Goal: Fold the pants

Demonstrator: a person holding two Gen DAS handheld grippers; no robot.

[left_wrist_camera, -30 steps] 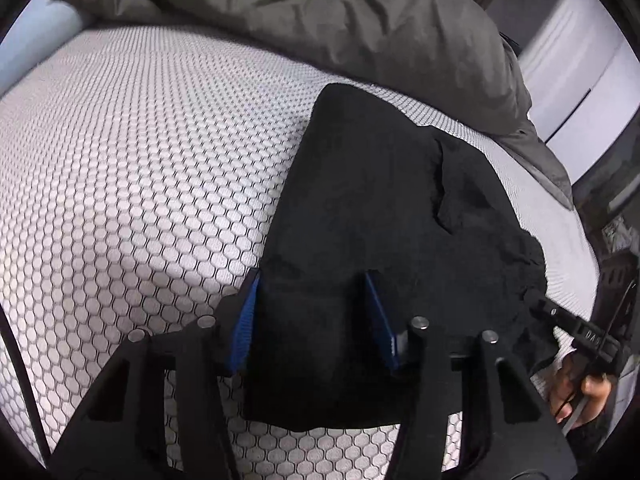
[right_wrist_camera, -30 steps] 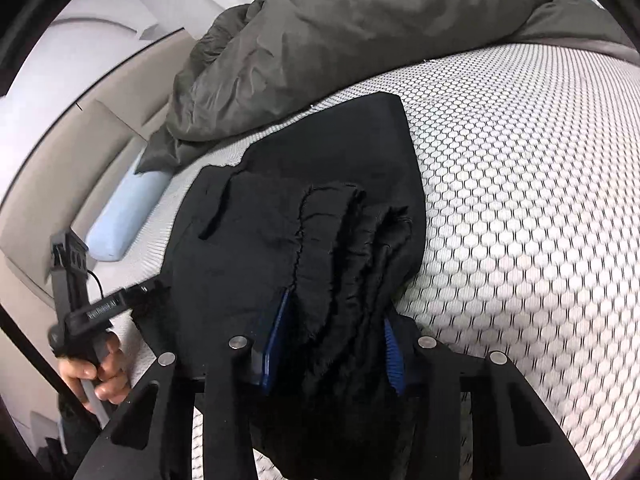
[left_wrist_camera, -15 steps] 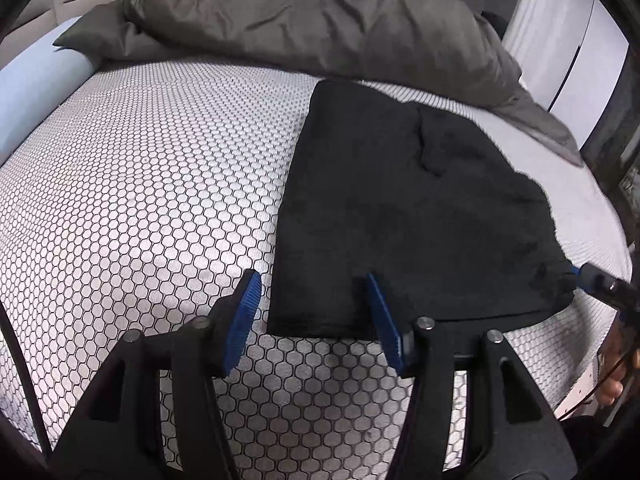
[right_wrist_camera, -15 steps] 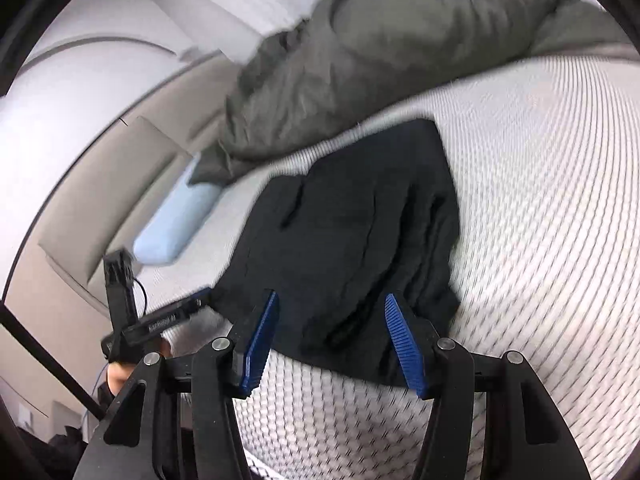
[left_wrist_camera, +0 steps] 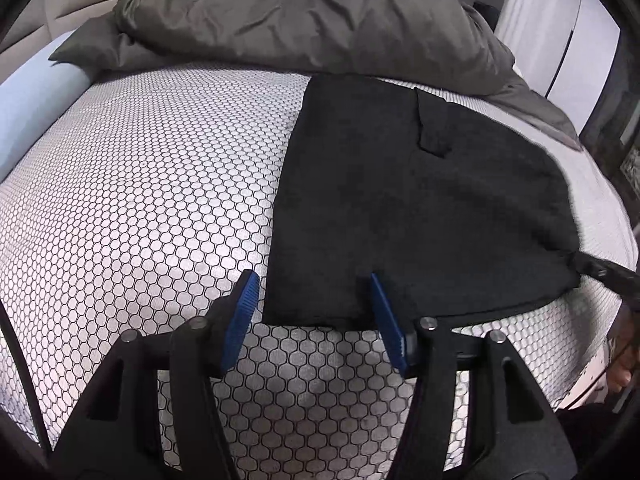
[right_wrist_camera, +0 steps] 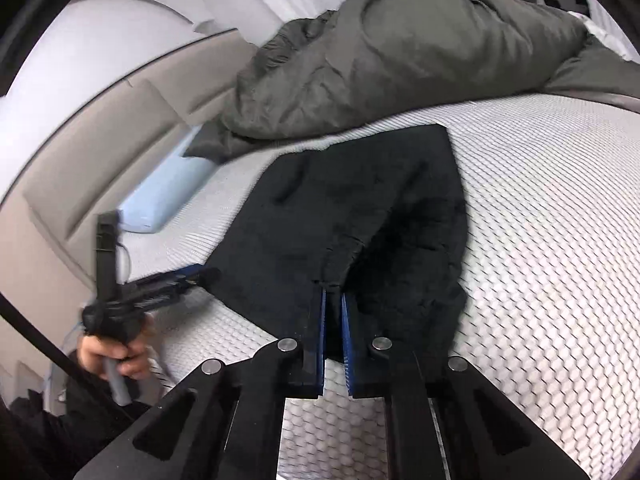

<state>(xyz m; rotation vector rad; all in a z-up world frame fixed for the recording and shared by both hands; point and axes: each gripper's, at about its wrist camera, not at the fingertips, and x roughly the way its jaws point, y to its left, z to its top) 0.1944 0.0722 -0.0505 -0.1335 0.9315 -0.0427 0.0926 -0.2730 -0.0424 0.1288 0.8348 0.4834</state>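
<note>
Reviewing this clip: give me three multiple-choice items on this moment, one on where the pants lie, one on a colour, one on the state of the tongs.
1. Where do the pants lie?
A. on the honeycomb-patterned mattress
B. on top of the grey duvet
C. on the floor

2. What colour are the pads of the left tongs?
A. red
B. blue
C. white

3. How do the right tongs stand?
A. wide open
B. nearly shut at the pants' near edge
C. out of view

Key: 1 A, the dark cloth lies flat on the patterned surface, in front of the duvet. 2 B, both pads show blue. 3 B, the pads stand almost together at the cloth edge.
</note>
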